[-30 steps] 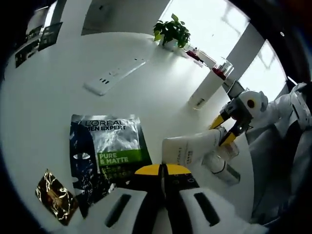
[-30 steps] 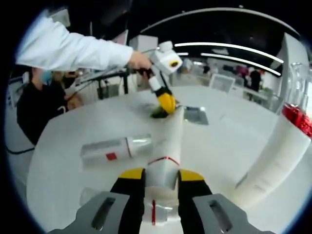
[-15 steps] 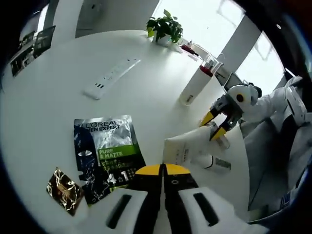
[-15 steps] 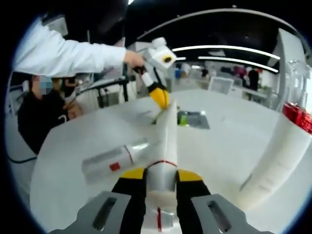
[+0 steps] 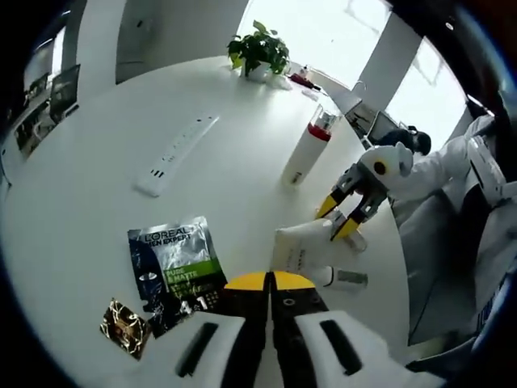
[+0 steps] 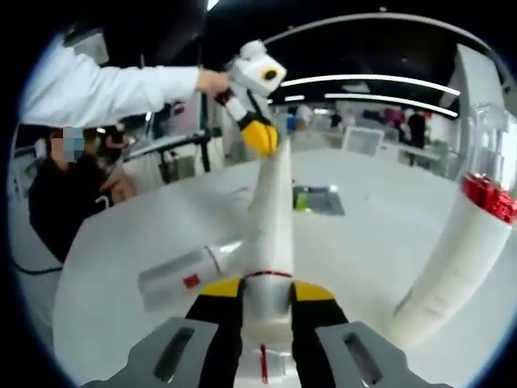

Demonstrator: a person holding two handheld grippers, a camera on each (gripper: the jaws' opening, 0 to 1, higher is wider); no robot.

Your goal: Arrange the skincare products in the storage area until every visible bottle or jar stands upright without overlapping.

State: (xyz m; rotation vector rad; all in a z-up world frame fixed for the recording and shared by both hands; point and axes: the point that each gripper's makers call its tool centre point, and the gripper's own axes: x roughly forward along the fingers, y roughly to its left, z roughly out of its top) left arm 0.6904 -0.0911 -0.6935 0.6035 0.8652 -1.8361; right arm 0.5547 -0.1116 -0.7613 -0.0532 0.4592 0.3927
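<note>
Jaws of the right gripper (image 6: 260, 293) were pinched on the soft white squeeze tube (image 6: 271, 214) low over the round white table (image 5: 97, 129), the left gripper (image 5: 271, 284) looked closed and empty, and a squashy, light tube seemed best held near its firm cap end.

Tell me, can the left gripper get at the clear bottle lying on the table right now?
Probably not directly. The left gripper is shut, and the white tube held by the right gripper lies between it and the clear bottle. Coming around the tube's side might work.
</note>
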